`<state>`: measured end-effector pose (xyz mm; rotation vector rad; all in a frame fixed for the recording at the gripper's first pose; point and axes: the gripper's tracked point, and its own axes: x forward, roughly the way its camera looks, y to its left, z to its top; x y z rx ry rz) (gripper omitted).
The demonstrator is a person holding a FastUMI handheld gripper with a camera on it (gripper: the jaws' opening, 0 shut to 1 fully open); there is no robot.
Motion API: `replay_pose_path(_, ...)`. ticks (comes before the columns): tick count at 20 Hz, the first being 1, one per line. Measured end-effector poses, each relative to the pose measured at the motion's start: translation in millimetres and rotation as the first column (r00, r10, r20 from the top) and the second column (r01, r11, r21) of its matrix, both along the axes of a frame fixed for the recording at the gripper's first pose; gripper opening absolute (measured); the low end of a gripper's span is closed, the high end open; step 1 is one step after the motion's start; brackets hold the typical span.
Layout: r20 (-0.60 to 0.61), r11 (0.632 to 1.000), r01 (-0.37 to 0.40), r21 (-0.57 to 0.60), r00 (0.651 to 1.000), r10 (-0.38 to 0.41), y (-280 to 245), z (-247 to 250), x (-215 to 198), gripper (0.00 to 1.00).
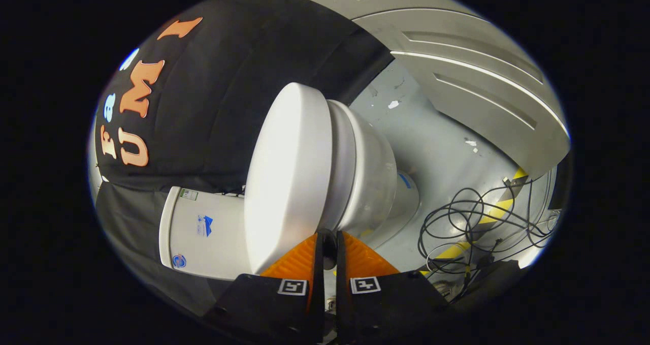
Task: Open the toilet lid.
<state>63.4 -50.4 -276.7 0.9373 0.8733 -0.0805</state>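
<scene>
A white toilet appears rolled sideways in the gripper view. Its lid point(287, 177) lies flat against the seat and bowl point(368, 175), and the tank point(203, 233) stands behind the lid against the black cloth wall. My gripper point(329, 236) is shut, its two fingers almost touching with only a thin dark gap between them. The fingertips sit right at the front rim of the toilet, where the lid's edge meets the seat. I cannot tell whether they touch the rim. Nothing is gripped between the fingers.
A grey floor point(436, 147) surrounds the toilet's base. A tangle of black cables point(472, 223) lies on it beside a yellow-and-black tape strip point(490, 215). A grey panelled door point(472, 70) stands beyond the bowl.
</scene>
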Motion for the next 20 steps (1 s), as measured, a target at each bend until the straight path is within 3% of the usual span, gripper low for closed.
replay_pose_path(3, 0.017, 1.000, 0.002, 0.019, 1.000, -0.003, -1.0, 9.8, -3.5, 0.08)
replay_pose_path(15, 0.041, 0.999, 0.038, -0.021, 0.998, -0.037, -4.5, 10.2, 1.5, 0.08)
replay_pose_path(20, 0.104, 0.996, 0.047, -0.071, 0.994, -0.039, -3.6, 25.6, 7.2, 0.08)
